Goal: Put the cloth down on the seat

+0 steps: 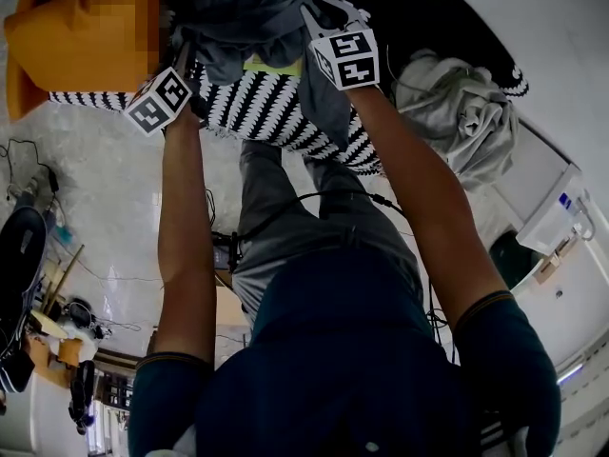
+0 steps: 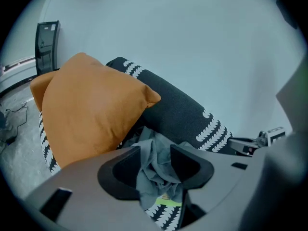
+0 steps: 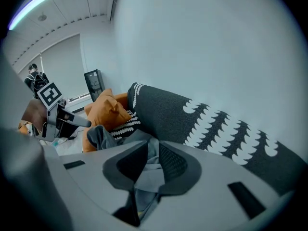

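A dark grey cloth (image 1: 238,17) hangs bunched over the black seat with white leaf pattern (image 1: 266,103) at the top of the head view. My left gripper (image 1: 186,60) holds its left part; in the left gripper view the cloth (image 2: 156,170) fills the gap between the jaws of that gripper (image 2: 155,160) and hangs below them. My right gripper (image 1: 319,12) holds the cloth's right part. In the right gripper view the narrow jaws of that gripper (image 3: 153,160) press on a fold of cloth (image 3: 147,177). The seat's backrest (image 3: 207,124) rises just behind.
An orange cushion (image 1: 76,36) leans at the seat's left end, close to my left gripper. A pale grey heap of fabric (image 1: 457,103) lies on the seat's right end. A white appliance (image 1: 547,222) stands at the right. Cables and clutter (image 1: 38,284) cover the floor at the left.
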A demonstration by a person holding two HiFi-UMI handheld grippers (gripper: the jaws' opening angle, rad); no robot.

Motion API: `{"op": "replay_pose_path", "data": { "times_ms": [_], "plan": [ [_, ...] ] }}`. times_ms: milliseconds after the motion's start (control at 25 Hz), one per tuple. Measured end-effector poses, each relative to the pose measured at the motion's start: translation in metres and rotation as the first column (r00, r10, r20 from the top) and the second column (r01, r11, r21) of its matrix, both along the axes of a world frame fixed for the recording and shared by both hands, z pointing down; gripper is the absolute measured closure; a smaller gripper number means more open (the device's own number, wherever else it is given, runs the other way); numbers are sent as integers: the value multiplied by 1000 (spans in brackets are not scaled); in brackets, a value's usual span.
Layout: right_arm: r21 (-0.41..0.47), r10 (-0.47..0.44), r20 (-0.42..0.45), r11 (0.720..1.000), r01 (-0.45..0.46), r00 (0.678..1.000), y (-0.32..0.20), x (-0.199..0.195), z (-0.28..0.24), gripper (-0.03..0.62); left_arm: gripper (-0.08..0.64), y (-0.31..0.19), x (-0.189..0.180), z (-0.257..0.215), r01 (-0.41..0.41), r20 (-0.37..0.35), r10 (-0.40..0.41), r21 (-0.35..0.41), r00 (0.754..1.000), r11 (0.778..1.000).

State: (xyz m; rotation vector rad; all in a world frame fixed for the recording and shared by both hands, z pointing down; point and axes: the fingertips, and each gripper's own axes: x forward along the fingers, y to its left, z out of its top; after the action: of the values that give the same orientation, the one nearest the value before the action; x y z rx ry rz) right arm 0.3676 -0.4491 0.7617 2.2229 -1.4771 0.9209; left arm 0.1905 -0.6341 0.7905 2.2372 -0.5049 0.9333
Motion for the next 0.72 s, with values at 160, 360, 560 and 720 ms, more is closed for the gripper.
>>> {"op": "replay_pose_path", "data": {
  "times_ms": [160,360,560,720],
  "plan": [
    [8,-7,-17,1000,8,1000,0,-1,-16,548,380,-1,-4,-22,7,-19,-6,40,1000,999],
    [14,-16,-31,1000,16,999,2,-4,-36,575,380,2,-11,-48,14,-39,-12,66,999,998],
    [28,-35,-41,999,37,999,7,-7,-58,578,380,14,-11,-81,8,-79,1,108,997,994],
    [46,-49,-50,998,52,998,18,-6,-78,579,380,29,-9,-107,-8,-102,23,145,995,989]
  ]
}}
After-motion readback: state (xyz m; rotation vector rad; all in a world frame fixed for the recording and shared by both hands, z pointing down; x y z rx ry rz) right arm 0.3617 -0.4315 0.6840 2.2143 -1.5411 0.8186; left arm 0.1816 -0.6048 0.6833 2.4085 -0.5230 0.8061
